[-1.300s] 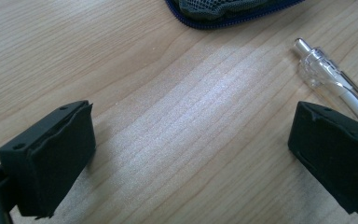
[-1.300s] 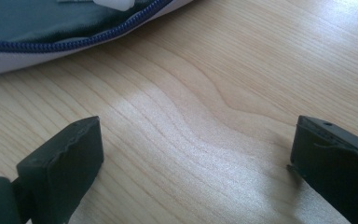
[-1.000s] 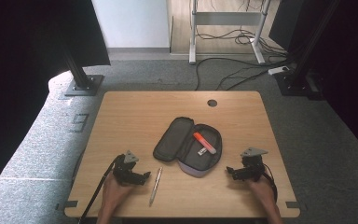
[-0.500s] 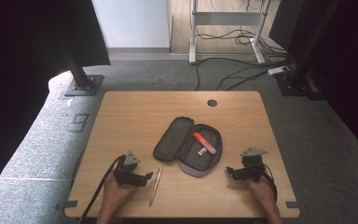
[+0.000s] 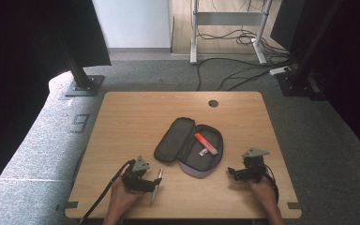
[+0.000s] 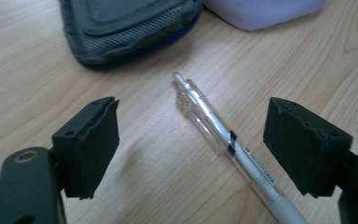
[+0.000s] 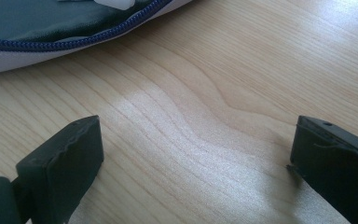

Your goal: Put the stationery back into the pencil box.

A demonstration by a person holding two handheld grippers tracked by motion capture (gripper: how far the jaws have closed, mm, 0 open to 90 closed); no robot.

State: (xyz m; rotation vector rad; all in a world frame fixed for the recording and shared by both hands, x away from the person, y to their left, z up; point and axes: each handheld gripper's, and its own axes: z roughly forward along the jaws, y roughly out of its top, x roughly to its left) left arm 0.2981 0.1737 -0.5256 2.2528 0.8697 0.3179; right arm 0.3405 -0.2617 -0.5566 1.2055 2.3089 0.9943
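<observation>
pen [image 5: 155, 184] left of pouch [image 5: 187, 146] | marker [image 5: 205, 143] in pouch

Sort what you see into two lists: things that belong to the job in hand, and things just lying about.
In the job: pen, pencil case, left claw.
Lying about: floor cables, table's cable hole, idle right claw.

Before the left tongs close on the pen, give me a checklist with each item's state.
1. Pen lies between the left tongs, whose jaws have just been closing: ok.
2. Pads pressing on the pen: not ok, both stand apart from it.
3. Pen flat on the table, free of the pencil case: ok.
4. Pencil case open to receive it: ok.
5. Right tongs open, away from the pen: ok.
</observation>
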